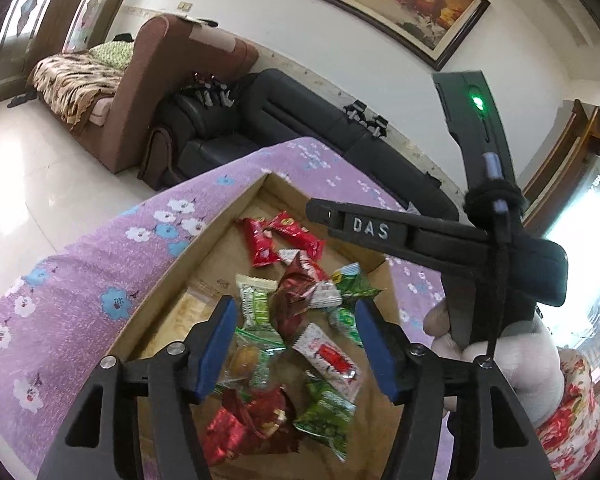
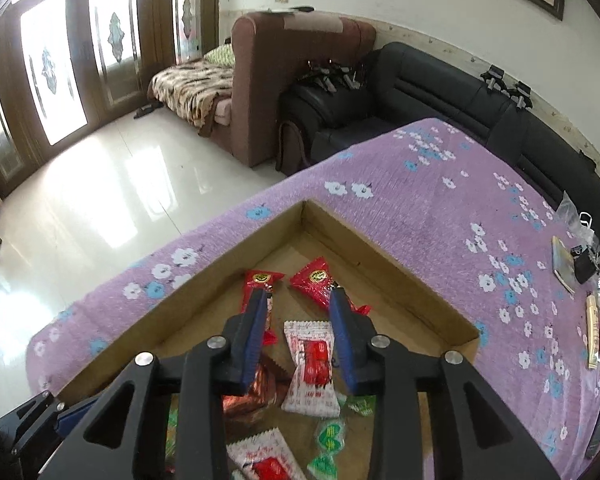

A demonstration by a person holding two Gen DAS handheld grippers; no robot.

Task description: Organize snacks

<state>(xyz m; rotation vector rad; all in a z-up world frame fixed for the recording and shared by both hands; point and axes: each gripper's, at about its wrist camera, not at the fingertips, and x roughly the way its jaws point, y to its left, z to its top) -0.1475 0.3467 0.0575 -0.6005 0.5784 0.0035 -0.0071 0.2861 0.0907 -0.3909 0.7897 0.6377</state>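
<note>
Snacks: a loose heap of wrapped sweets and biscuits lies on the floor of a shallow cardboard box, which sits on the table
Table: covered by a purple cloth printed with white and blue flowers
Red packets: two long red packets lie side by side at the far corner of the box, apart from the main heap
White wrappers: a white wrapper with a red centre lies just in front of the red packets; a second one lies nearer the heap's middle
Green wrappers: several green packets are scattered through the heap, one clear-fronted one showing a brown biscuit
Foil pieces: dark red foil-wrapped pieces sit among the green ones
Left gripper: hangs over the heap, blue-padded fingers well apart, nothing pressed between them
Right gripper: tilted down over the far part of the box, fingers a modest gap apart and bare, the white wrapper showing through the gap below
Hand: a pale gloved hand grips the right gripper's handle, seen from the left wrist view
Table edge, right: a small heap of oddments, too small to tell apart
Room: a black sofa and a brown sofa stand behind the table on a glossy pale floor
</note>
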